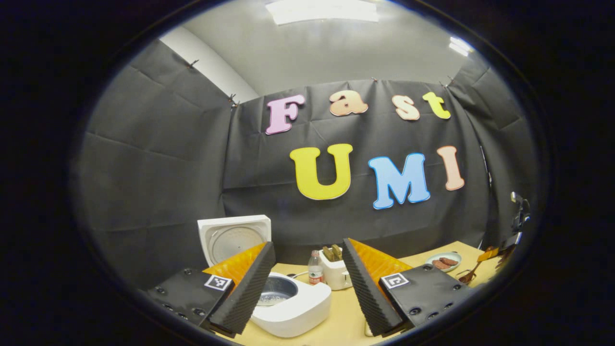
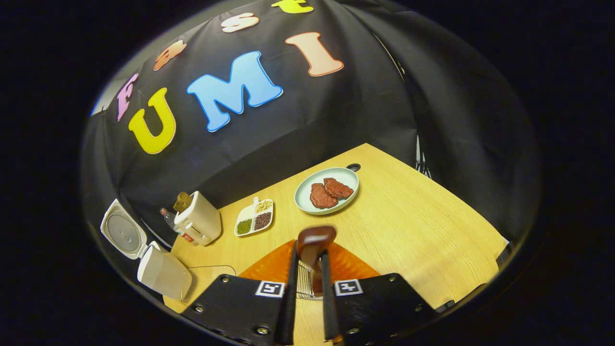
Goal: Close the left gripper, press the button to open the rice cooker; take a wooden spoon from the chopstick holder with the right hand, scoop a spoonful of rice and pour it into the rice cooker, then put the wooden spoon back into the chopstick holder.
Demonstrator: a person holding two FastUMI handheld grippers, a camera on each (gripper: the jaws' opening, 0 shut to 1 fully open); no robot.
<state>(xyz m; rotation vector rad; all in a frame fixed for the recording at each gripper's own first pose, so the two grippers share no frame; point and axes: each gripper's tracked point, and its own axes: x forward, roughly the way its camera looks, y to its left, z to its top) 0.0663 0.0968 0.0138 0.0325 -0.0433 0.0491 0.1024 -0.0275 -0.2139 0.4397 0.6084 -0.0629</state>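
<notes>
Wooden spoon [image 2: 314,247] clamped in my right gripper [image 2: 307,283], above the wire chopstick holder [image 2: 302,286].

Gripping the handle end keeps the bowl free, so I judge the spoon is either just drawn or about to be returned. My left gripper [image 1: 307,283] hangs released, fingers spread. Beyond it, the rice cooker [image 1: 290,300] sits on the table [image 1: 346,317] with lid [image 1: 235,240] raised, leaving the pot accessible.

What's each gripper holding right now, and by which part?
Right gripper is shut on the wooden spoon, gripping its handle; the bowl sticks out ahead. Left gripper is open, holding nothing.
</notes>
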